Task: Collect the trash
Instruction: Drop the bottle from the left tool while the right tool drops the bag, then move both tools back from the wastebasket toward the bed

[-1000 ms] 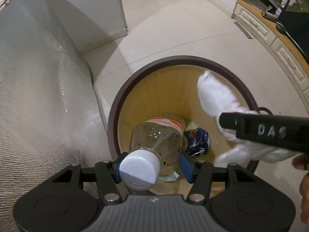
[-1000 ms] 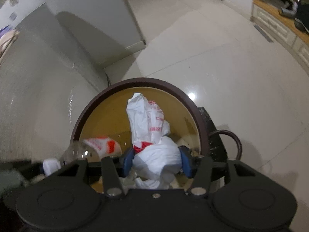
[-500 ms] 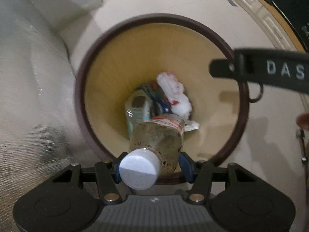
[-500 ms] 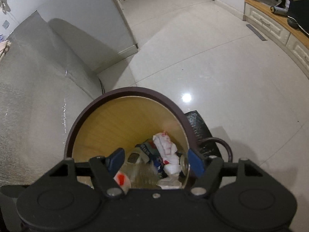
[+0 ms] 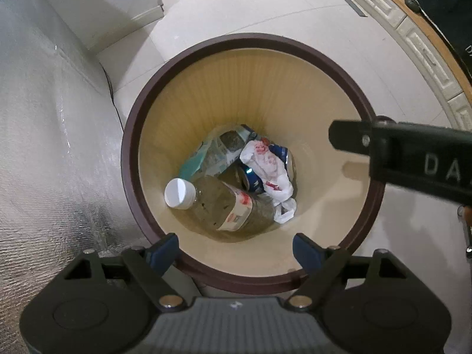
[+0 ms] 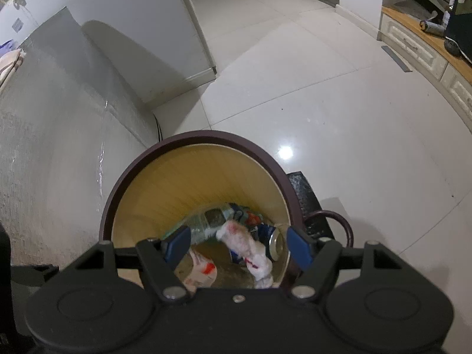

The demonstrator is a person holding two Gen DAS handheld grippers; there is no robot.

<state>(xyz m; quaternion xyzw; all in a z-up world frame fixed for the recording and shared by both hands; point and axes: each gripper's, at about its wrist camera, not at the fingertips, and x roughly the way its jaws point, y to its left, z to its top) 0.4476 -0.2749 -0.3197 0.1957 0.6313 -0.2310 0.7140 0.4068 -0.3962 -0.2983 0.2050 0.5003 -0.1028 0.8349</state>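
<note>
Both hand-held tools hang over the round trash bin point(image 5: 132, 159), and neither holds anything. Left gripper point(image 5: 236, 250) points straight down into the bin; its blue-padded jaws have just been opening and now stand wide apart with nothing between them. Directly below, well down on the bin's floor, lies the plastic bottle point(image 5: 218, 203) on its side, its white cap toward the left wall. Just beside it, to the right, rest the crumpled white bag point(image 5: 268, 168) with red print and a blue can point(image 5: 253, 178); a second clear bottle point(image 5: 221, 147) lies behind them.

Right gripper point(image 6: 237, 246) tilts down over the near rim, its jaws also spread, having just been opening, and empty. Seen between its pads but far beneath them is the white bag point(image 6: 247, 247), touching the can point(image 6: 273, 242) at its right.
</note>
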